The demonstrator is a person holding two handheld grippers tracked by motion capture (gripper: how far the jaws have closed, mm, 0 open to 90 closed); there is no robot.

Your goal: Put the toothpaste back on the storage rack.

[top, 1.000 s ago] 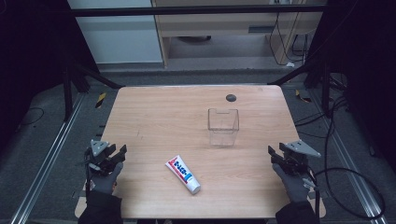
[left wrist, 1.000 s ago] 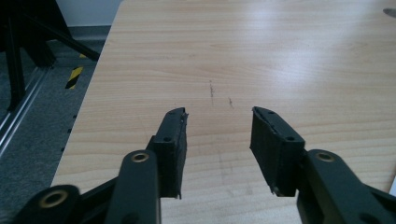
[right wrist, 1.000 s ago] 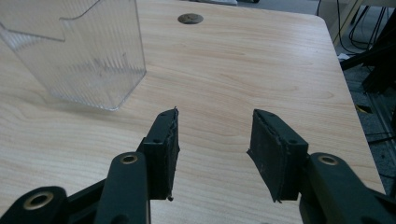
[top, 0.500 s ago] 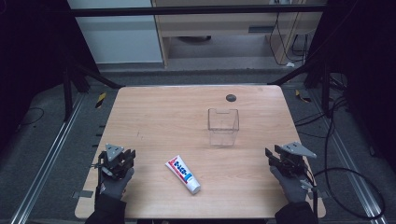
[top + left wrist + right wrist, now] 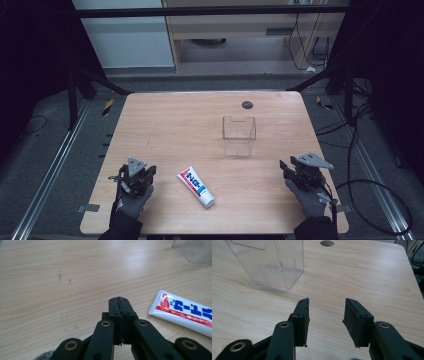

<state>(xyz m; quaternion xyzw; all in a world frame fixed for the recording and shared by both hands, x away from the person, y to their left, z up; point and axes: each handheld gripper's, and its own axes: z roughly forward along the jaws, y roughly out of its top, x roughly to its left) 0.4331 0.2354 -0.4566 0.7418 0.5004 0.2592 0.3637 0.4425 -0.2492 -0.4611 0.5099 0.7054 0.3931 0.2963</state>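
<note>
A white toothpaste tube (image 5: 196, 186) with red and blue print lies flat near the table's front, also in the left gripper view (image 5: 182, 312). My left gripper (image 5: 146, 172) sits just left of it, apart from it. Its jaws have just been closing and are shut (image 5: 119, 300) with nothing between them. A clear plastic box (image 5: 239, 135) stands upright at mid-table. My right gripper (image 5: 286, 167) is at the front right, short of that box (image 5: 269, 262). Its jaws have just been opening and stand apart (image 5: 327, 302), empty.
The wooden table (image 5: 175, 125) has a dark round spot (image 5: 247, 104) near its far edge. Black frame bars and cables lie on the floor around it. Bare wood stretches between the two grippers and behind the tube.
The left hand has moved right from the table's left edge toward the tube, and its jaws have closed. The right hand has stayed in place.
</note>
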